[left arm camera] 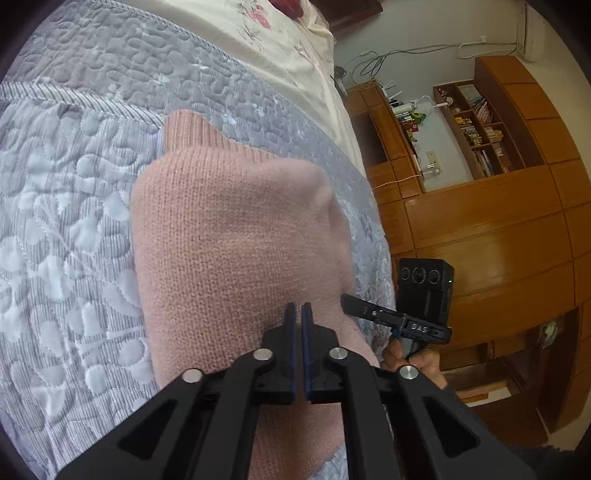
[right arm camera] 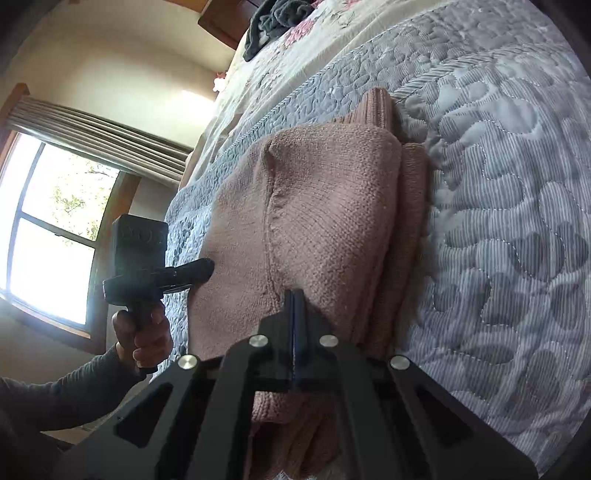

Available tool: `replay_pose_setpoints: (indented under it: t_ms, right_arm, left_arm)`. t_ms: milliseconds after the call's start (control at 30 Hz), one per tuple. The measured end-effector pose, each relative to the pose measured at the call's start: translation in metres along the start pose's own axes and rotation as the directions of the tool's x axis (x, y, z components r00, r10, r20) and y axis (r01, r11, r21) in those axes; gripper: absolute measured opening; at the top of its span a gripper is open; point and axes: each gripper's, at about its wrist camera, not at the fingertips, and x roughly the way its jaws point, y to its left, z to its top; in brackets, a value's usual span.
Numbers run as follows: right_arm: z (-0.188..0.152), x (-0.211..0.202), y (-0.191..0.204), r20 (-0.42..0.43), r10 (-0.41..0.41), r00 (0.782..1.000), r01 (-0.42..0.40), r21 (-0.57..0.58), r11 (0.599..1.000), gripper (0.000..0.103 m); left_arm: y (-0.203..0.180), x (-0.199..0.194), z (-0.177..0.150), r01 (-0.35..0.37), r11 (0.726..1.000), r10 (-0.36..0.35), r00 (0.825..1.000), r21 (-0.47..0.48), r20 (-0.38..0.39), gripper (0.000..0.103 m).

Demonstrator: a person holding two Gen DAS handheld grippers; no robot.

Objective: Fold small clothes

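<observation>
A pink knitted sweater (left arm camera: 236,236) lies folded into a thick bundle on a bed covered by a grey quilted bedspread (left arm camera: 66,229), its ribbed cuff or collar (left arm camera: 184,127) sticking out at the far end. Seen from the right wrist camera, the sweater (right arm camera: 325,221) shows stacked layers along its right edge, with a seam running down its top layer.

The left hand-held gripper (left arm camera: 298,308) hovers low over the near part of the sweater, its blue-padded fingers (left arm camera: 290,332) drawn almost together with only a thin gap and no cloth between them. The right hand-held gripper (right arm camera: 294,295) is likewise pressed closed, fingertips at the knit surface near the seam; whether it pinches any fabric cannot be told.

Each camera catches the other tool beside the bundle: the right hand-held gripper pointing at the sweater's edge, and the left one gripped by a hand (right arm camera: 146,332) in a dark sleeve (right arm camera: 62,395).

A cream floral sheet (left arm camera: 280,48) lies beyond the bedspread, with a dark garment (right arm camera: 273,22) heaped on it. Wooden cabinets with bookshelves (left arm camera: 480,140) stand on one side of the room, a curtained window (right arm camera: 55,229) on the other.
</observation>
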Motion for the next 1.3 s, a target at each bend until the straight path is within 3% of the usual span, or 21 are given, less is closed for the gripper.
replay_pose_setpoints:
  t_ms: [133, 167, 267, 333, 433, 533, 700, 767, 867, 1000, 1067, 1100, 1300]
  right_arm:
    - [0.003, 0.000, 0.015, 0.003, -0.049, 0.999, 0.049, -0.006, 0.999, 0.000]
    - [0.003, -0.004, 0.022, 0.015, -0.050, 0.999, 0.051, -0.010, 0.999, 0.002]
    - [-0.009, -0.015, 0.055, 0.017, 0.037, 0.999, -0.036, -0.066, 0.997, 0.004]
    - [-0.019, -0.007, 0.066, -0.036, 0.024, 0.999, -0.027, -0.102, 0.994, 0.004]
    - [-0.032, 0.011, 0.051, -0.106, -0.040, 0.994, 0.030, -0.092, 0.995, 0.002]
    - [-0.038, 0.009, 0.022, -0.097, -0.056, 0.994, 0.054, -0.027, 0.998, 0.000]
    - [-0.045, 0.007, 0.018, -0.088, -0.056, 0.995, 0.055, -0.016, 0.998, 0.000]
    - [-0.042, 0.003, 0.028, -0.075, -0.061, 0.995, 0.060, -0.013, 0.998, 0.000]
    - [-0.049, -0.014, 0.049, -0.051, -0.019, 0.999, 0.016, -0.043, 0.999, 0.005]
    - [-0.061, -0.003, 0.067, -0.109, -0.012, 0.994, 0.002, -0.086, 0.996, 0.005]
    - [-0.067, 0.007, 0.061, -0.149, -0.038, 0.988, 0.026, -0.082, 0.996, 0.005]
    - [-0.068, 0.009, 0.055, -0.153, -0.065, 0.986, 0.054, -0.074, 0.996, 0.000]
    - [-0.070, 0.000, 0.026, -0.106, -0.098, 0.990, 0.098, -0.005, 0.995, 0.000]
  left_arm:
    - [-0.014, -0.011, -0.002, -0.027, 0.999, 0.026, 1.000, 0.019, 0.003, 0.003]
    - [-0.023, -0.018, -0.005, -0.012, 0.999, 0.012, 1.000, 0.037, 0.009, 0.011]
    - [-0.043, -0.029, -0.016, 0.008, 0.994, -0.007, 1.000, 0.107, -0.003, 0.014]
    - [-0.040, -0.024, -0.023, -0.024, 0.993, 0.028, 0.999, 0.117, -0.031, 0.014]
    - [-0.024, -0.012, -0.026, -0.047, 0.996, 0.051, 0.997, 0.074, -0.056, 0.011]
    - [-0.020, -0.003, -0.026, -0.061, 0.995, 0.066, 0.996, 0.078, -0.067, 0.002]
    - [-0.029, -0.003, -0.028, -0.087, 0.992, 0.094, 0.993, 0.095, -0.076, 0.002]
    - [-0.045, -0.015, -0.035, -0.065, 0.990, 0.073, 0.995, 0.128, -0.064, 0.010]
    - [-0.063, -0.027, -0.056, -0.058, 0.978, 0.076, 0.994, 0.202, -0.081, 0.011]
    - [-0.053, -0.017, -0.081, -0.098, 0.973, 0.128, 0.982, 0.209, -0.135, 0.011]
    - [-0.044, -0.008, -0.089, -0.111, 0.976, 0.142, 0.977, 0.188, -0.157, 0.011]
    - [-0.042, -0.003, -0.092, -0.125, 0.974, 0.157, 0.973, 0.188, -0.167, 0.011]
    - [-0.037, 0.016, -0.099, -0.162, 0.969, 0.195, 0.965, 0.188, -0.175, 0.012]
